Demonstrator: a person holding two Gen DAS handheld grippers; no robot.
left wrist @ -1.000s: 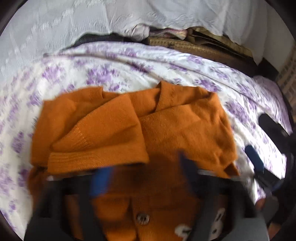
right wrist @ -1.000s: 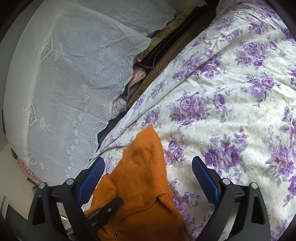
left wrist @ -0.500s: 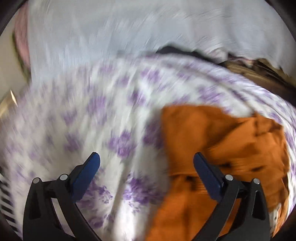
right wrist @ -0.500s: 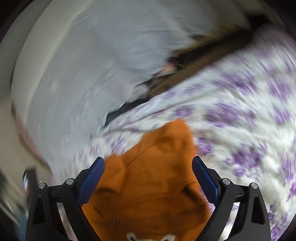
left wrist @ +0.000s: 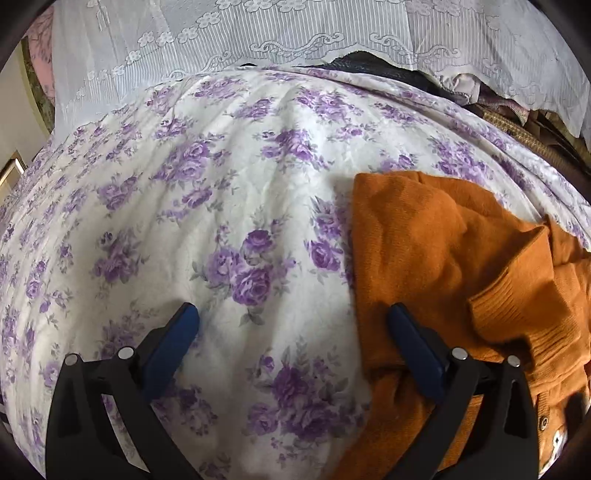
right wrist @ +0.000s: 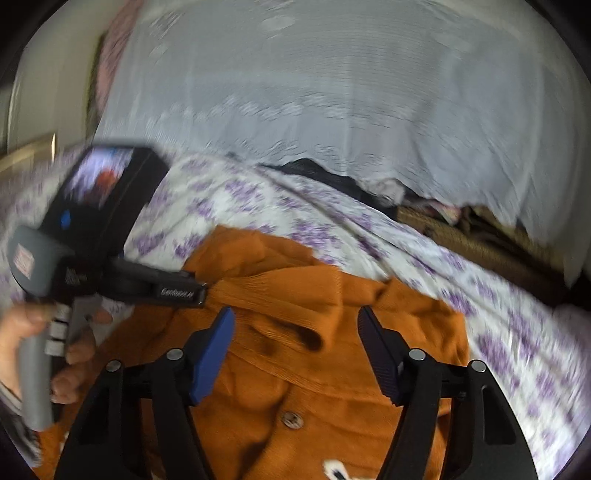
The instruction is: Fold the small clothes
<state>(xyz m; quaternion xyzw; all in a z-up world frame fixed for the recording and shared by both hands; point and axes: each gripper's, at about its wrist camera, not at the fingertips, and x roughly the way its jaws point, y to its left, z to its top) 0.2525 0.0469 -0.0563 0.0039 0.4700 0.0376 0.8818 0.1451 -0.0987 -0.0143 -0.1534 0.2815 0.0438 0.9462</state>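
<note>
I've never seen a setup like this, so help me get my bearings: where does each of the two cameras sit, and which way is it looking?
Left wrist: on the left gripper, looking down at the flowered bedspread; open, empty fingers show, sweater beside.
Right wrist: on the right gripper, over the sweater's button; its closing fingers, nothing gripped, and the left hand show.
Shared: sweater, bedspread, lace curtain.

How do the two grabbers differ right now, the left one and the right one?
The left gripper is wide open, mostly over the flowered bedspread; the right gripper stands narrower, its jaws closing, over the orange cardigan. Neither pinches cloth. Both have blue pads on black arms.
</note>
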